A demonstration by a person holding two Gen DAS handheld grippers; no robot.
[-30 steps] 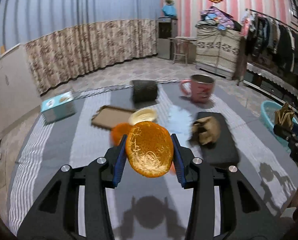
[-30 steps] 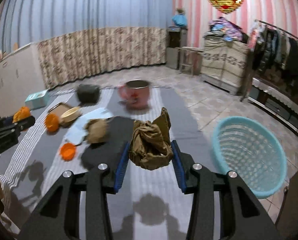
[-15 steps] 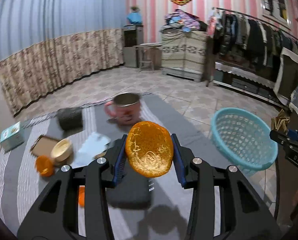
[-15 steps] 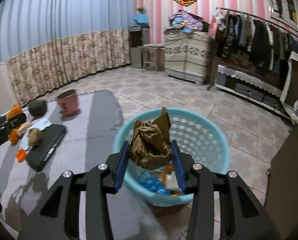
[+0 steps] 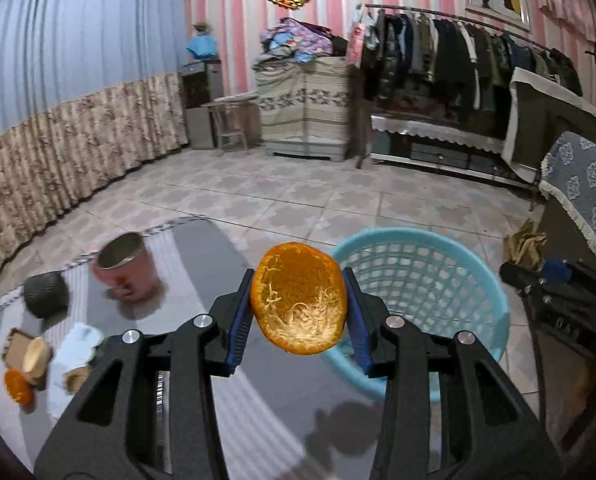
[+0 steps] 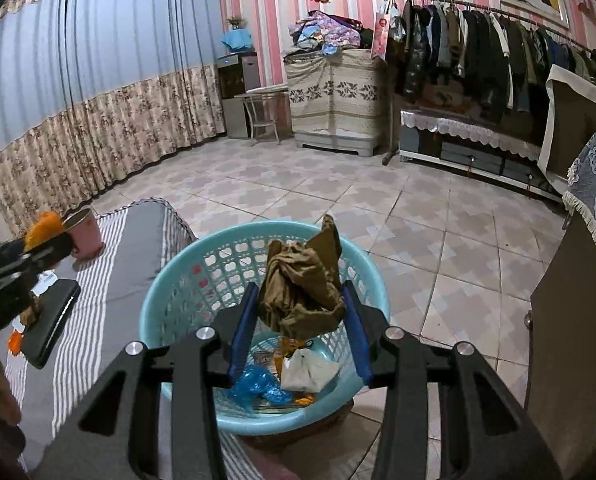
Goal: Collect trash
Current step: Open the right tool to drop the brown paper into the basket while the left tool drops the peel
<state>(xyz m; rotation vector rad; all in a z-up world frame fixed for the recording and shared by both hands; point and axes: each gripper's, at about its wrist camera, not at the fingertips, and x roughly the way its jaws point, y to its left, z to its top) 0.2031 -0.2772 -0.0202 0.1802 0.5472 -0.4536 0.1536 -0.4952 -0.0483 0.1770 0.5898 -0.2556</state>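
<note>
My left gripper [image 5: 298, 316] is shut on an orange peel half [image 5: 298, 300] and holds it above the table's right end, just left of the light blue basket [image 5: 449, 276]. My right gripper [image 6: 299, 316] is shut on a crumpled brown paper wad [image 6: 301, 284] and holds it over the basket's [image 6: 166, 292] opening. The basket holds blue plastic [image 6: 258, 386], white paper and other scraps. In the left wrist view the right gripper [image 5: 545, 276] shows at the right with the brown wad [image 5: 523, 242]. In the right wrist view the left gripper [image 6: 38, 250] shows at the left.
On the grey striped tablecloth [image 5: 202, 248] lie a pink mug [image 5: 124, 266], a dark round holder [image 5: 45, 294], a black keyboard [image 6: 52, 318], another orange peel [image 5: 17, 386], a tan bowl [image 5: 36, 356] and white tissue [image 5: 78, 340]. A brown cabinet [image 6: 573, 320] stands right of the basket.
Both grippers have swung right from over the table toward the basket with their loads. The right gripper has come over the basket's opening; the left has drawn up beside it.
</note>
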